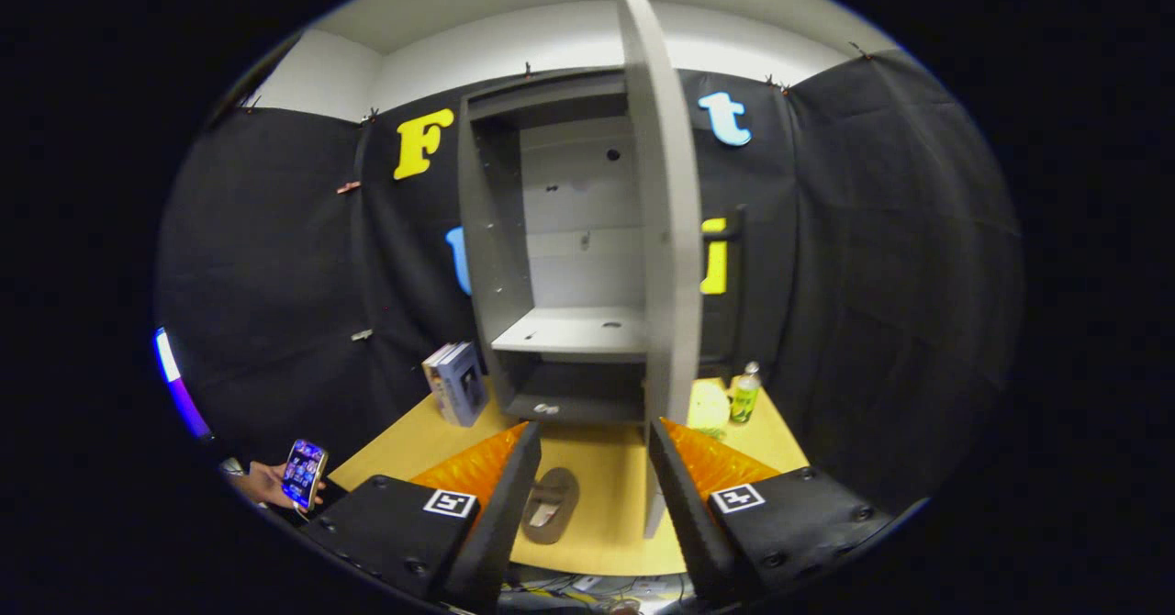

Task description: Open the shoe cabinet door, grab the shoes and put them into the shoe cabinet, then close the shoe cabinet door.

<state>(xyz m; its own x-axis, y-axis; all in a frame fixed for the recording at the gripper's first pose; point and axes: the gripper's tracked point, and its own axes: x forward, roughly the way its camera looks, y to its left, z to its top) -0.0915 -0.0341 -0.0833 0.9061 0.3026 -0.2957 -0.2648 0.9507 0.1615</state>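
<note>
Open-doored grey shoe cabinet [569,257]; tabletop shoe [549,505]

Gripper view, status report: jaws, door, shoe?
Gripper open, jaws apart, holding nothing. Cabinet door swung open, edge-on just ahead. Shoe on table between jaws, ungrasped. Books, bottle flank cabinet.

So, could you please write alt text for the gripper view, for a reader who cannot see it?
A grey shoe cabinet stands on a yellow table, its door swung open edge-on toward the camera. The gripper is open, with a shoe lying on the table between its fingers.
</note>
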